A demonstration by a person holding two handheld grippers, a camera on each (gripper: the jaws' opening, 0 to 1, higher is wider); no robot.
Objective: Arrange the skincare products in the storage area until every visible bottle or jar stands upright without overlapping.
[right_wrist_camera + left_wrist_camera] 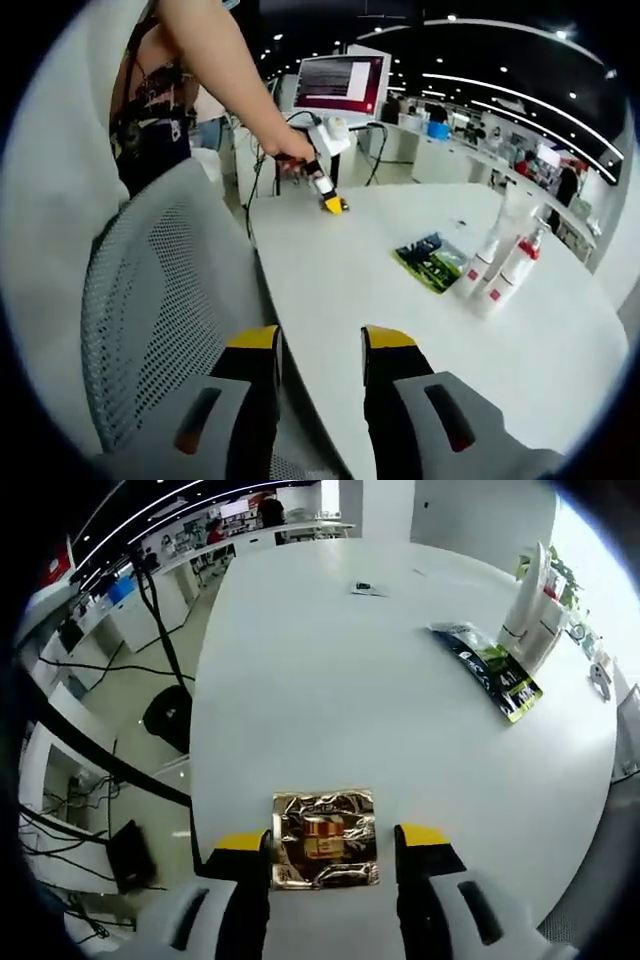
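Left gripper (333, 838) — jaws spread wide, a crinkled gold packet (325, 838) lying on the desk (330, 700) between them, no contact visible. Right gripper (319, 340) — jaws parted, empty. Two white bottles (497, 268) stand upright, far ahead and to the right of its jaws, beside a green sachet (432, 262).

Table (330, 700) is showing plain white; packet (325, 838) is glinting crinkled gold foil with an orange-red label in the middle, and left gripper (333, 855) is showing yellow tips on black jaws over light grey bodies, same as right gripper (320, 352). Sachet (487, 669) is reading black with green patches, white print and a yellow-green end, and bottles (497, 268) are showing white with red labels, one with a red collar. Chair (150, 290) is showing light grey mesh, and monitor (338, 83) is glowing dark red with a white frame.
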